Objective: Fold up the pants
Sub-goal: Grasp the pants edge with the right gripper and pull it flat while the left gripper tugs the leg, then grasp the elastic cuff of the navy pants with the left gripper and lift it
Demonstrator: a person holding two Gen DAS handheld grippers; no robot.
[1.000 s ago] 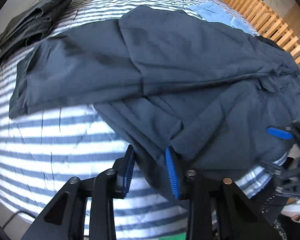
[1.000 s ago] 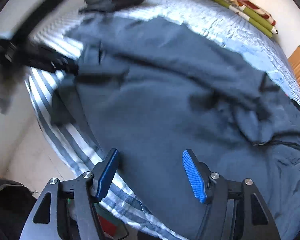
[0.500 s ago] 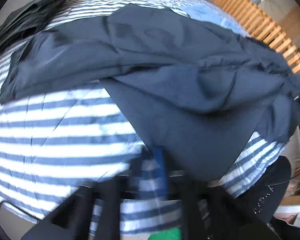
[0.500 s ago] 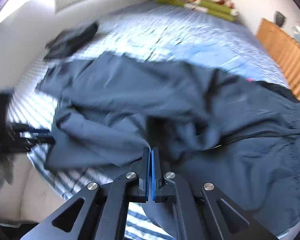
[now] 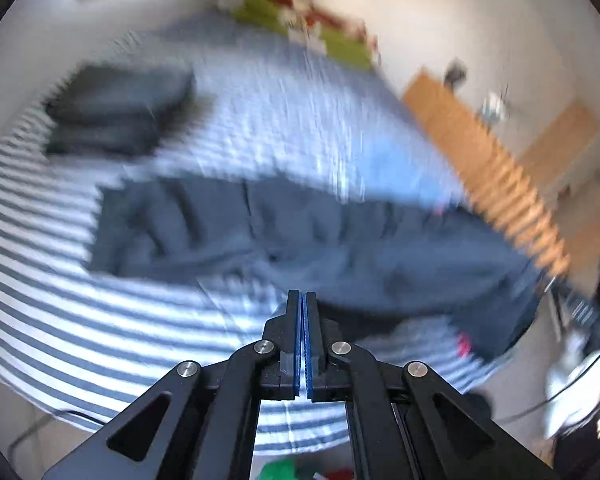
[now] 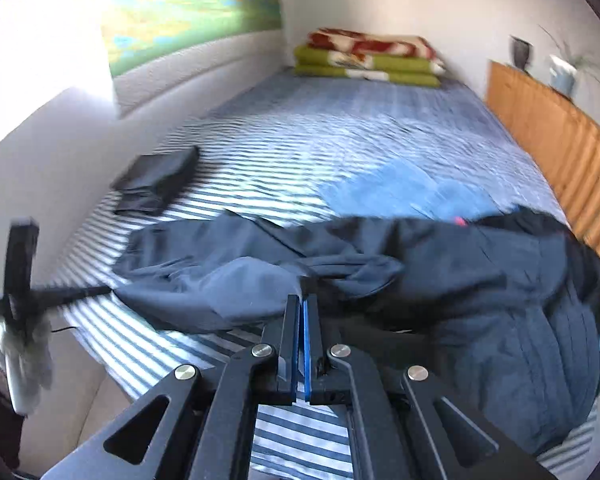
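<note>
Dark navy pants (image 5: pixel 340 240) lie crumpled across the striped bed, blurred in the left wrist view. My left gripper (image 5: pixel 303 298) is shut, its blue pads together at the pants' near edge. In the right wrist view the left gripper (image 6: pixel 104 290) shows at the far left, its tip at the leg end of the pants (image 6: pixel 460 264), with a gloved hand (image 6: pixel 24 352) behind it. My right gripper (image 6: pixel 301 300) is shut with a fold of the dark fabric drawn up into its tips. The near edge hangs raised off the sheet between the two grippers.
A folded dark garment (image 6: pixel 160 180) lies on the striped sheet (image 6: pixel 300 140) by the left wall. Folded green and red blankets (image 6: pixel 368 60) sit at the far end. A light blue cloth (image 6: pixel 400 192) lies behind the pants. A wooden slatted rail (image 6: pixel 560 152) runs along the right.
Both grippers went from open to shut on the pants' near edge, then rose and tilted up. The fabric bunched and lifted with them, and the far end of the bed came into view.
</note>
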